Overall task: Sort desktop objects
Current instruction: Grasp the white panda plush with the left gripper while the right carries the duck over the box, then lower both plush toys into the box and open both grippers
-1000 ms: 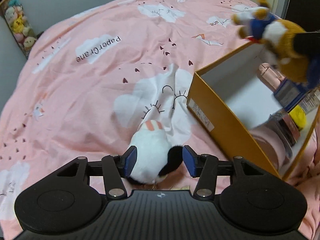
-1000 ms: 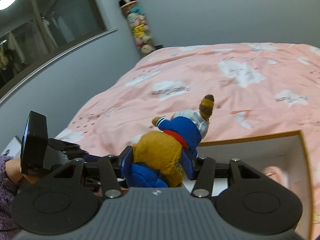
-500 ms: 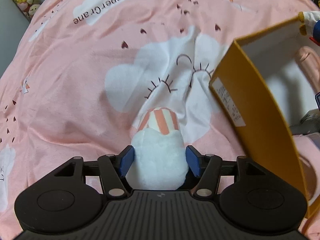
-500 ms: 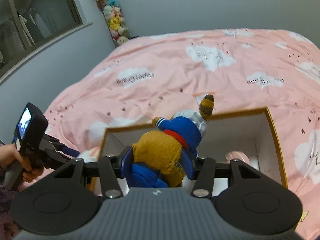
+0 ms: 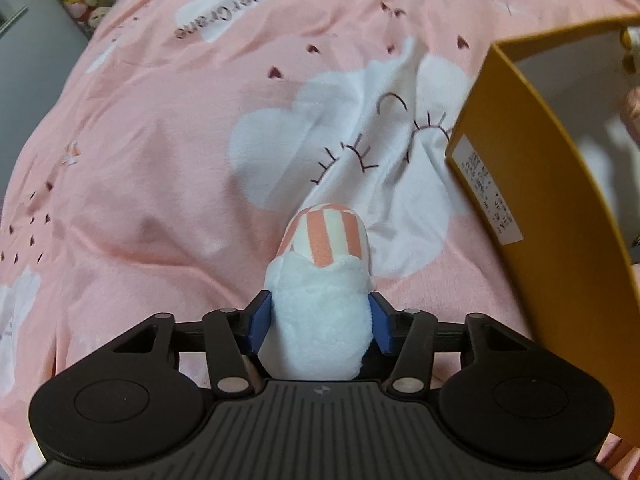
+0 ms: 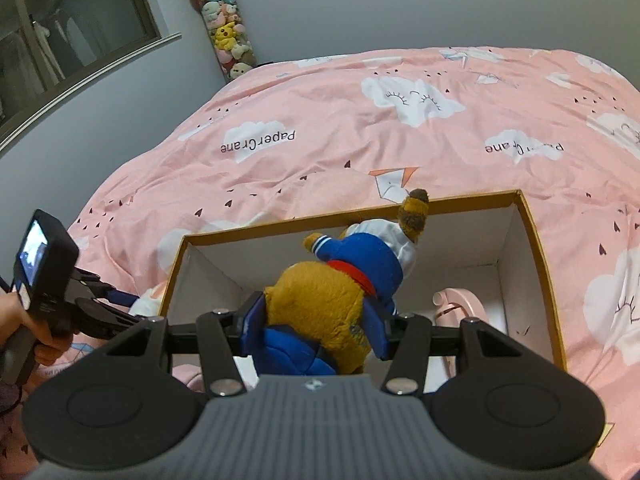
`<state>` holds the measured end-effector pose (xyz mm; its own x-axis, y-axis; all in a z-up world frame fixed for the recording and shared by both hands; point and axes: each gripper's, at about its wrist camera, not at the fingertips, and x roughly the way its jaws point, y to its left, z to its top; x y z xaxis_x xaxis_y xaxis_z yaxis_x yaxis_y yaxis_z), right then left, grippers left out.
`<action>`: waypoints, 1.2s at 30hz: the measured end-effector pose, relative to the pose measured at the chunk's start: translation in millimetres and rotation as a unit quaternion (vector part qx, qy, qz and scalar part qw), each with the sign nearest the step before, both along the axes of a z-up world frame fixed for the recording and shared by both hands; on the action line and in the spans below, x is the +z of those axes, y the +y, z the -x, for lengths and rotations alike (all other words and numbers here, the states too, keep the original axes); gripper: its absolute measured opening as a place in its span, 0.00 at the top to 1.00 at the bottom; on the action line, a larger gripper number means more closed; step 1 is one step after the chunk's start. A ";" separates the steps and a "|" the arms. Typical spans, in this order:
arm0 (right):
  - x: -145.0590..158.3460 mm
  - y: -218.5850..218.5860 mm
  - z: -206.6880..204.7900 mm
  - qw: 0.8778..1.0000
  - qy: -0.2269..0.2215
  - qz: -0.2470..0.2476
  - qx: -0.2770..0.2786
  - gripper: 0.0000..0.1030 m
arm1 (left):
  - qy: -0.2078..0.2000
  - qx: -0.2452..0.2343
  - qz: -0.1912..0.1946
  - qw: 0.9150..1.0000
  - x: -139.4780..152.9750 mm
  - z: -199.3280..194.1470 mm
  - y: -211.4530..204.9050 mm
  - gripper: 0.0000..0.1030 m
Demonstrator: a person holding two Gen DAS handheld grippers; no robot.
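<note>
Left claw [image 5: 318, 326]: jaws closing on the white plush [image 5: 320, 320], blue pads [image 5: 258, 326] at both flanks and pressing into the fur. It's taken at the fat body, not the striped end [image 5: 326, 236], which makes sense: most bulk to squeeze, less chance of slipping. Claw points steeply down because the plush lies low on the bed [image 5: 160, 140], just beside the box [image 5: 532, 208] outer wall.

Right claw [image 6: 316, 330]: clamped on the brown plush [image 6: 320, 312] across its lower body, pads dug into the sides. The blue-jacketed torso and one arm stick forward past the tips, over the open box, inside the rim line. Held there, I'd say, so that letting go drops it straight in with no wall to clear.

Box sits on the bed, open top up, white inside. A pink item [image 6: 460, 304] is already in the right part; other contents mostly hidden behind the plush. Free floor shows at the left and back, so there's room.

Left hand [image 6: 24, 320] and its rig appear at the left edge of the right view, just outside the box's left wall. Both claws work the same box from either side, so they don't cross.

Judgement: right is at the drop step; left is mid-grasp, lift to come. Risk: soft fur compresses, so the left grip may be shallow.
</note>
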<state>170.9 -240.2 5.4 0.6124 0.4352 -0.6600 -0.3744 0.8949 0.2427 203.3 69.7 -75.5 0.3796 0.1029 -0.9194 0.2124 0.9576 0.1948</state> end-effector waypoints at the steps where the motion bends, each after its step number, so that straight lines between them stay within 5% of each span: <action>1: 0.6 -1.1 0.0 1.000 -0.002 0.002 0.003 0.47 | -0.005 0.008 0.008 1.000 3.4 2.7 3.0 0.44; 9: 7.6 -5.4 4.4 0.999 -0.020 0.017 0.019 0.47 | -0.065 0.078 0.111 0.989 47.5 37.9 25.6 0.45; 13: 13.2 -6.1 7.9 0.997 -0.044 0.037 0.045 0.47 | -0.108 0.072 0.146 0.981 89.4 60.9 19.6 0.45; 21: 15.2 -6.0 5.2 0.988 -0.061 0.089 0.111 0.47 | -0.179 0.017 0.250 0.951 153.6 78.7 -21.1 0.45; 28: 11.7 1.6 3.3 0.968 -0.077 0.155 0.181 0.47 | -0.167 -0.009 0.300 0.939 140.3 53.7 -80.5 0.44; 36: -6.1 0.7 -18.2 0.960 -0.041 0.179 0.210 0.47 | -0.128 0.031 0.300 0.945 84.3 22.6 -120.9 0.44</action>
